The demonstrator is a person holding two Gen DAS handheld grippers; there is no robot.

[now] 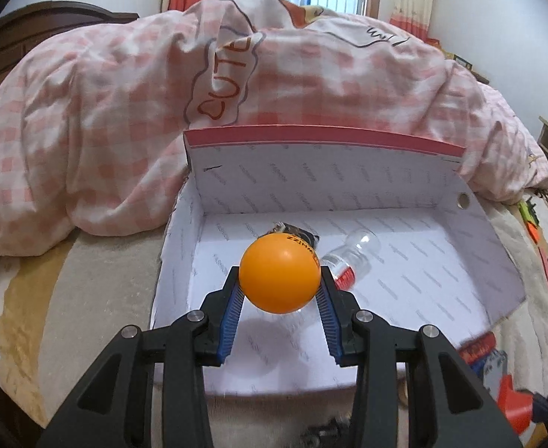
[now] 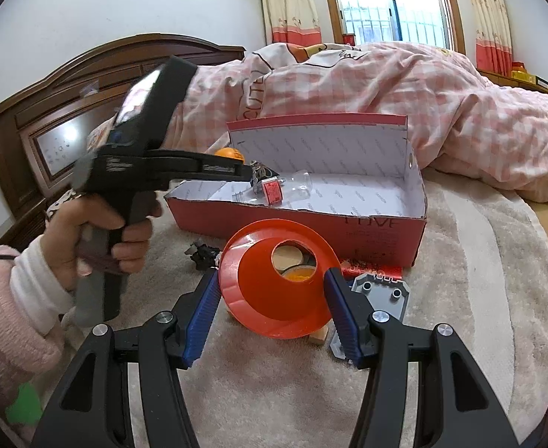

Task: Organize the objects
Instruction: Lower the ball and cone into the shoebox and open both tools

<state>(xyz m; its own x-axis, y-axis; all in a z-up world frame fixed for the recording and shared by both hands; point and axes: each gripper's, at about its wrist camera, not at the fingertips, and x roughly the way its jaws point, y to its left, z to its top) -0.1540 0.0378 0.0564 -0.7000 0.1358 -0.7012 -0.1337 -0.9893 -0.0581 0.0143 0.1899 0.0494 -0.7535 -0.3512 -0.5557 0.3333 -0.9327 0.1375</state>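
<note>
From the left wrist view, the left gripper [image 1: 279, 280] is clamped on an orange ball [image 1: 279, 273], its blue ribbed pads [image 1: 236, 313] pressing the ball's two sides, and it holds the ball above the open red box [image 1: 490, 246] with the white printed lining. Just beyond the ball, on the box floor, lies a clear plastic bottle [image 1: 352, 257] with a red label, on its side, and behind the ball a small dark item [image 1: 292, 231] too hidden to identify. Past the box's raised flap rises a pink checked quilt [image 1: 124, 112]. From the right wrist view, the right gripper [image 2: 272, 295] grips an orange funnel [image 2: 274, 287], its pads against the cone's outer wall, the wide mouth tilted toward the camera. Directly ahead of this gripper stands the red box [image 2: 367, 231]; the bottle [image 2: 277, 188] lies inside it. Ahead and to the left, a hand [image 2: 87, 239] in a pink sleeve [image 2: 8, 317] holds the left gripper [image 2: 232, 166], reaching over the box's left end with the orange ball [image 2: 229, 153] at its tip. Just beyond the right finger, a grey building-block piece [image 2: 382, 291] lies on the beige blanket [image 2: 479, 280].
</note>
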